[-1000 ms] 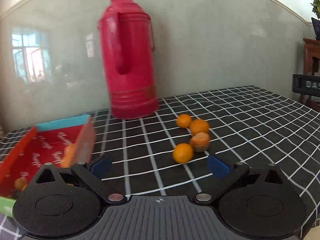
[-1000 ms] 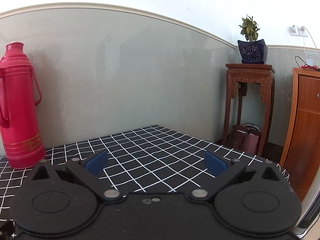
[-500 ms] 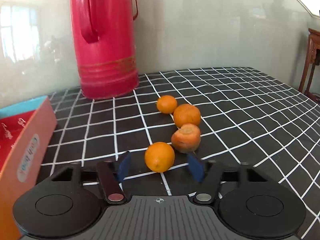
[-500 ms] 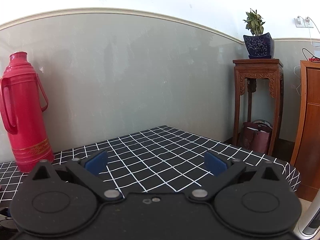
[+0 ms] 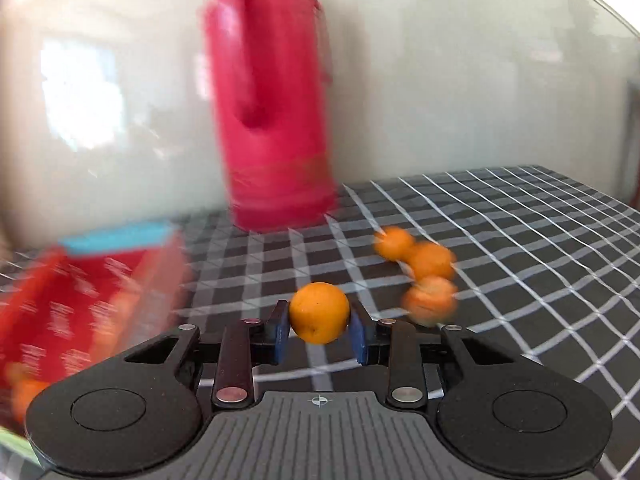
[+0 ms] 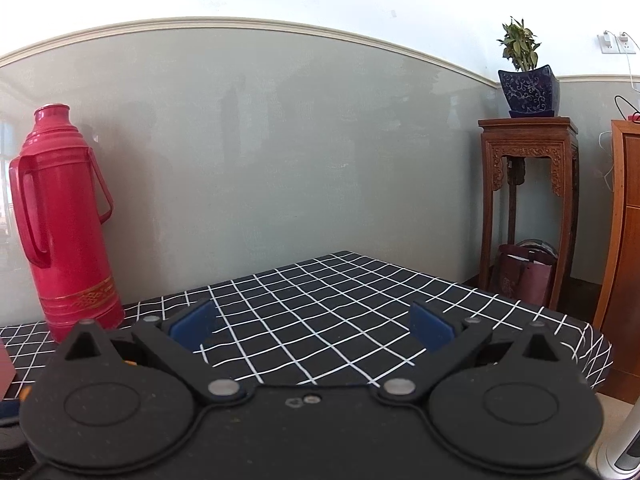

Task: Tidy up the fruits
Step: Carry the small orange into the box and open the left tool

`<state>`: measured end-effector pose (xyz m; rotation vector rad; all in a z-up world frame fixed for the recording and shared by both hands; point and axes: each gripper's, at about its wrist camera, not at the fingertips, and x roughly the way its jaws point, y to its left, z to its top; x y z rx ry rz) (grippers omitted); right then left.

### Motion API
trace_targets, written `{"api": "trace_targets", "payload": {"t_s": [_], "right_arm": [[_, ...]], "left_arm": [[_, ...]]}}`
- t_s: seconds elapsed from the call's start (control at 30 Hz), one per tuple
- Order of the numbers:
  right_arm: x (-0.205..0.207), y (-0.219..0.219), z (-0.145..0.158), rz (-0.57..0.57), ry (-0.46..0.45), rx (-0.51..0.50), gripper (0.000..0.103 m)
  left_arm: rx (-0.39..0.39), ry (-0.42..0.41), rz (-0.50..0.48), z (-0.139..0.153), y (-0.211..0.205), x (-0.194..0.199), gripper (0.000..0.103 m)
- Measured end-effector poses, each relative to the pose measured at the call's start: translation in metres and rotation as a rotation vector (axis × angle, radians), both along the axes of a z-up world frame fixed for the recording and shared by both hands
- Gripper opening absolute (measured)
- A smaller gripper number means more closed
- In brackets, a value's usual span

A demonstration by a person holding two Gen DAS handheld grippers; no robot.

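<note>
Closing left gripper [image 5: 319, 330] pinching an orange [image 5: 319, 313], right gripper [image 6: 312, 326] spread wide, box [image 5: 80, 304] lettering blurred unreadable

A round orange mandarin [image 5: 319, 313], a tall pinkish-red plastic thermos [image 5: 276, 112] with a gold band, a black tablecloth [image 5: 520, 248] with a white grid, and blue gripper pads [image 5: 280, 334].

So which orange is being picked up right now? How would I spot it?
Find the tall red thermos on the checked tablecloth. In front of it, three oranges cluster together. The one you want sits apart from them, between the left gripper's closing blue fingers.
</note>
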<state>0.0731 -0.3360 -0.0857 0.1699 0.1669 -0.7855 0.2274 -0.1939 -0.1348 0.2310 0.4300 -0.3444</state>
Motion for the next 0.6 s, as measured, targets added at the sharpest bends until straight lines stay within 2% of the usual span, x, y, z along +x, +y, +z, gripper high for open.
{"api": "trace_targets", "payload": {"t_s": [0.1, 0.27, 0.43, 0.53, 0.6], "right_arm": [[0.004, 0.008, 0.0, 0.026, 0.004, -0.002, 0.097], [0.015, 0.024, -0.003, 0.071, 0.027, -0.008, 0.097], [0.023, 0.039, -0.005, 0.106, 0.048, -0.03, 0.097], [0.027, 0.045, -0.006, 0.119, 0.061, -0.041, 0.097], [0.031, 0.048, -0.007, 0.125, 0.071, -0.047, 0.097]], "left_arm": [[0.018, -0.077, 0.106, 0.015, 0.026, -0.002, 0.032], [0.053, -0.119, 0.281, 0.027, 0.074, 0.015, 0.032], [0.046, -0.048, 0.427, 0.022, 0.117, 0.046, 0.032], [0.056, -0.005, 0.478, 0.015, 0.136, 0.06, 0.032], [0.025, 0.047, 0.499, 0.013, 0.148, 0.065, 0.032]]}}
